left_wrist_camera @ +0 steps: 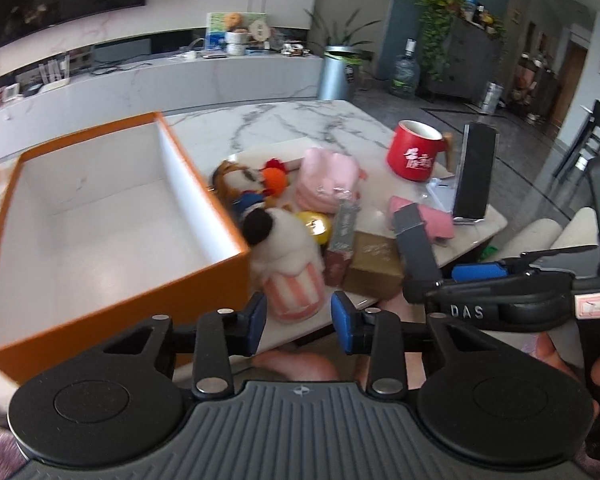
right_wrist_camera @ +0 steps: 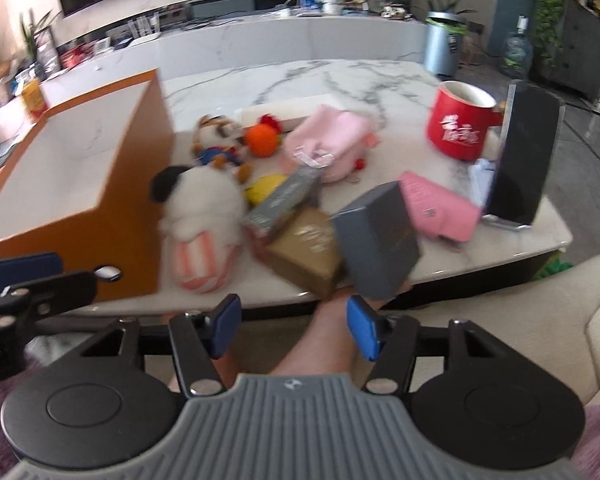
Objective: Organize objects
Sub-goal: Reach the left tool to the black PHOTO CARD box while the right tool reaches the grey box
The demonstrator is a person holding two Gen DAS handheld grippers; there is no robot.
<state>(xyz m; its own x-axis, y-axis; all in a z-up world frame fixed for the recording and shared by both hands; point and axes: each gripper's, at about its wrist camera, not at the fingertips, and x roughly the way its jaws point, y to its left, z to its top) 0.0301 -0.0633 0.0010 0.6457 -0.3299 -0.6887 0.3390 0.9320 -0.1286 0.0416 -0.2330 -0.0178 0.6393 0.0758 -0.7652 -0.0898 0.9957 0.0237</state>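
An open orange box (left_wrist_camera: 100,220) with a white inside stands on the left of the marble table (left_wrist_camera: 284,124). Right of it lies a heap: a popcorn plush (left_wrist_camera: 288,272), a brown box (left_wrist_camera: 374,268), a dark grey box (left_wrist_camera: 414,248), a pink plush (left_wrist_camera: 328,176) and an orange ball toy (left_wrist_camera: 276,180). My left gripper (left_wrist_camera: 299,322) hovers open before the table edge, just short of the popcorn plush. My right gripper (right_wrist_camera: 294,326) is open too, below the dark grey box (right_wrist_camera: 376,240) and brown box (right_wrist_camera: 304,252), holding nothing.
A red mug (right_wrist_camera: 458,124), a pink wallet (right_wrist_camera: 440,208) and an upright black slab on a stand (right_wrist_camera: 524,160) occupy the table's right end. A person's leg shows under the grippers. A cream sofa (right_wrist_camera: 520,320) lies at the right.
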